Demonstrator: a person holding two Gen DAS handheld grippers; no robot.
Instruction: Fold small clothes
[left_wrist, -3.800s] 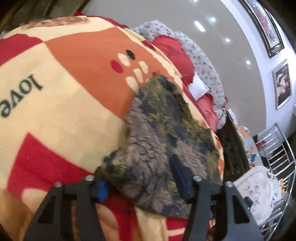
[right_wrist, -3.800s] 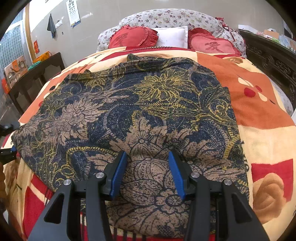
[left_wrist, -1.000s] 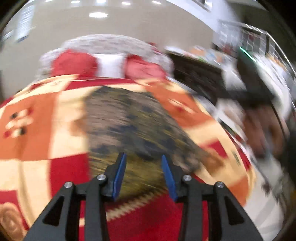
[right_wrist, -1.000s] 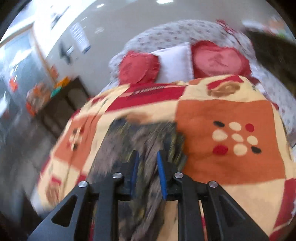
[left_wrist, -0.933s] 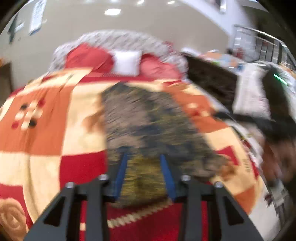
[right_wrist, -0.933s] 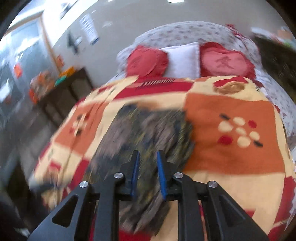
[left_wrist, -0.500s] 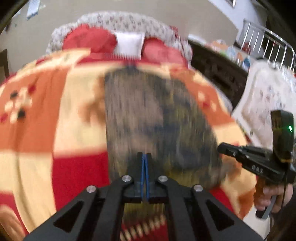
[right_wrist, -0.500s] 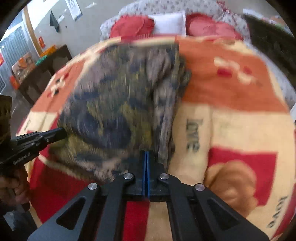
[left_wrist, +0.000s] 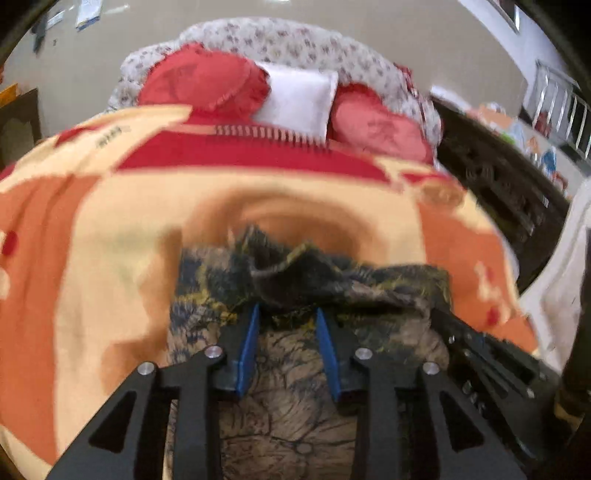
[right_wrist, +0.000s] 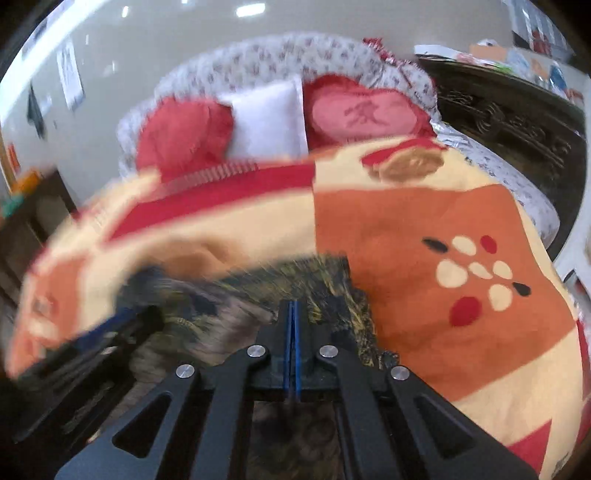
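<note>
A dark blue, brown and yellow floral garment (left_wrist: 295, 406) lies folded over on the patterned bedspread (left_wrist: 92, 277); its far edge is bunched. My left gripper (left_wrist: 286, 314) is open over that bunched edge, the blue pads apart and holding nothing. My right gripper (right_wrist: 291, 306) is shut on the garment's (right_wrist: 295, 280) edge, the pads pressed together. The right gripper shows at the right in the left wrist view (left_wrist: 480, 350). The left gripper shows blurred at the left in the right wrist view (right_wrist: 110, 328).
Two red cushions (left_wrist: 207, 88) and a white pillow (left_wrist: 295, 99) lean on the floral headboard at the far end. A dark carved cabinet (right_wrist: 517, 122) stands at the right of the bed. A dark table (right_wrist: 29, 221) is at the left.
Both grippers carried the near edge of the garment toward the headboard, folding it over. The left gripper, shut half a second ago, has opened. The right stays shut.
</note>
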